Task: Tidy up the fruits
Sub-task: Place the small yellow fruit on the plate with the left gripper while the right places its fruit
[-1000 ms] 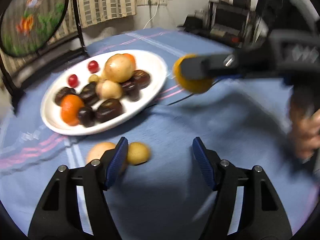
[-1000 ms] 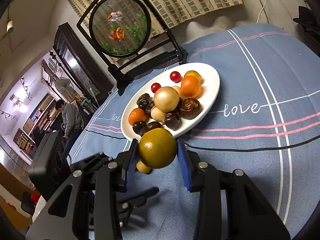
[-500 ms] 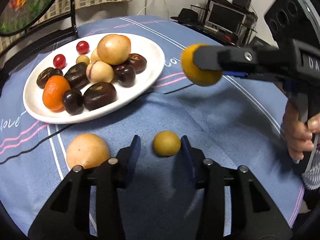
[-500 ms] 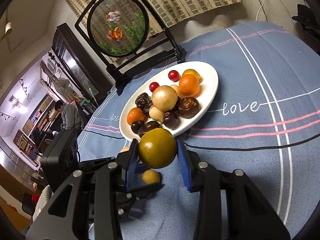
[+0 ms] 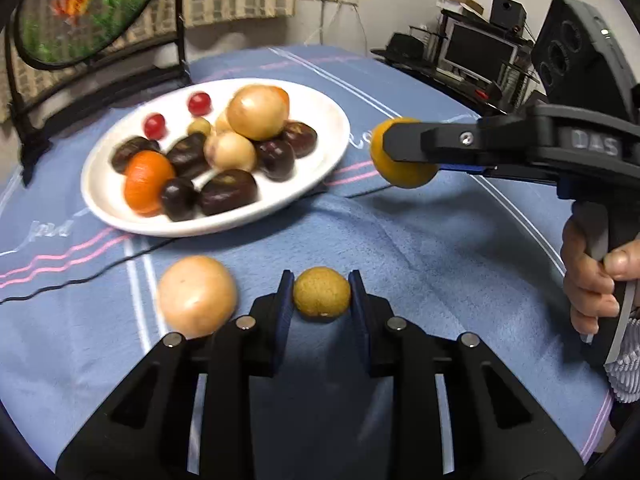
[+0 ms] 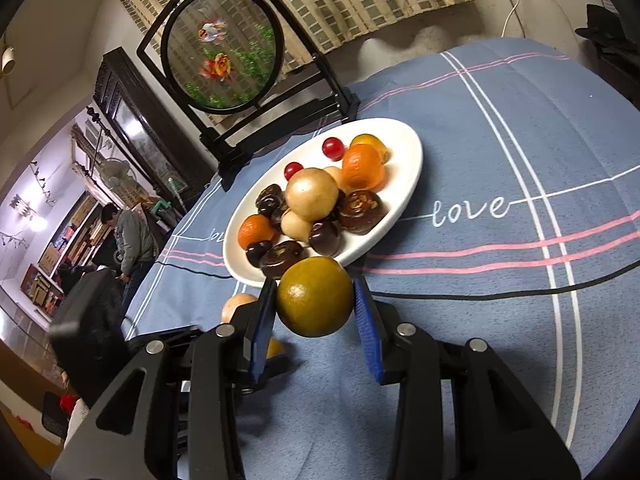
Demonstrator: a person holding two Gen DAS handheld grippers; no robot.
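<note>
Left wrist view: small brown fruit [image 5: 322, 294] pinched between left tool's [image 5: 320, 300] pads.

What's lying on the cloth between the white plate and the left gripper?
In the left wrist view, only bare blue cloth lies between the plate and the left gripper, which has closed on a small brown fruit.

Plate [image 5: 100, 184] of fruit far on the worktop [image 5: 440, 260], framed screen [image 6: 224, 46] behind.
Nearer, two loose fruits side by side: small fruit [image 5: 322, 293] right of large fruit [image 5: 196, 296].
</note>
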